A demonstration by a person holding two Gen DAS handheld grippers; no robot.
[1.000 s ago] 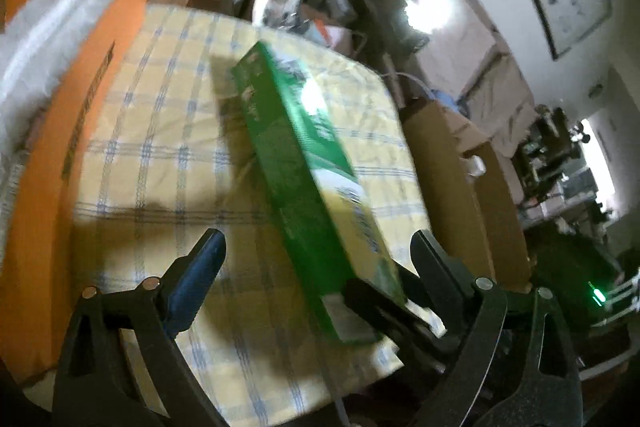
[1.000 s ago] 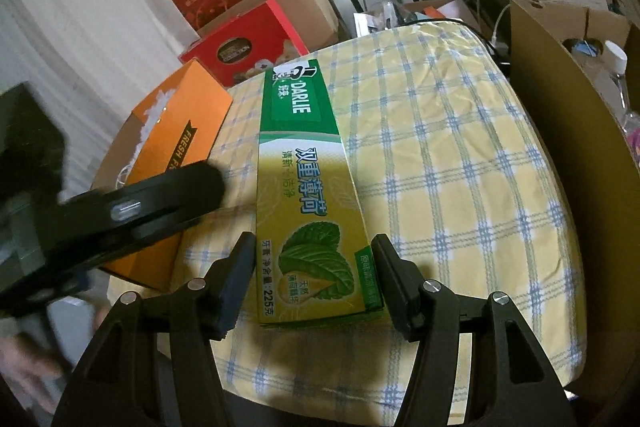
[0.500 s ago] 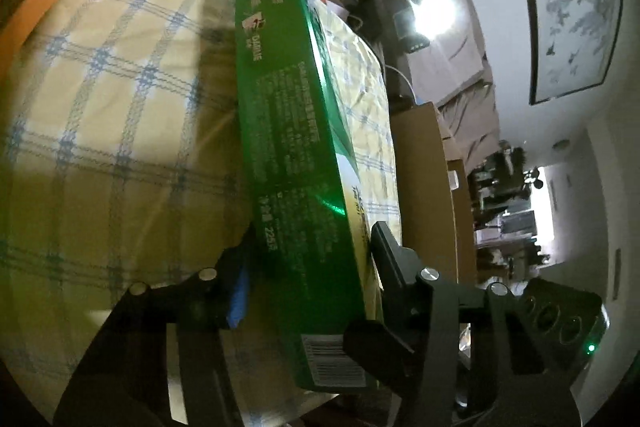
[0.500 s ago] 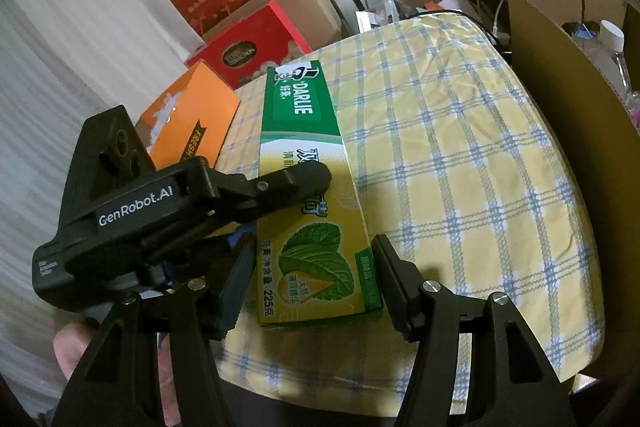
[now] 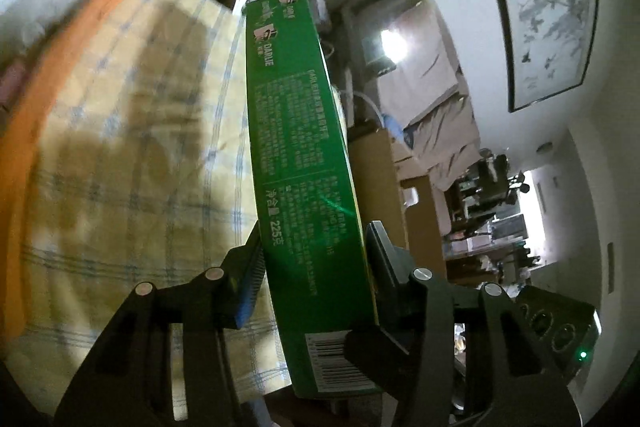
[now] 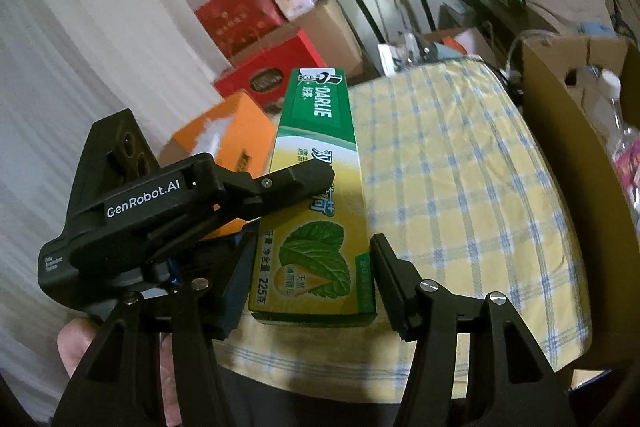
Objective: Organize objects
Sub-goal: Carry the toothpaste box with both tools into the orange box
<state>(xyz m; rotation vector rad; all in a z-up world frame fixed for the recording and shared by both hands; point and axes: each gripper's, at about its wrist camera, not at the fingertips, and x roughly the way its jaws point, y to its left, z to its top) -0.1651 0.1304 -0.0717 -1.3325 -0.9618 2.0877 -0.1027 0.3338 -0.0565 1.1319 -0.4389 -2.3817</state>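
- One toothpaste box [image 6: 316, 195] raised over the checked tablecloth [image 6: 460, 187], clamped by both the left gripper [image 5: 314, 263], jaws just closing, and the right gripper [image 6: 312, 267].
- One orange tissue box [image 6: 228, 131] holds white tissue.

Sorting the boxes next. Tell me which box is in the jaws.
The long green toothpaste box, clamped by both grippers; the orange tissue box and red boxes sit untouched beyond it.

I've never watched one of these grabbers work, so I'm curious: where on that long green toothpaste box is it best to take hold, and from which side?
Near one short end, across a narrow dimension, coming in along its length. The toothpaste box is long and flat-sided, so parallel faces give the pads firm seats. The right gripper spans the near end's width; the left gripper, jaws just closing, clamps across it from the side. Mid-length would probably balance better single-handed.
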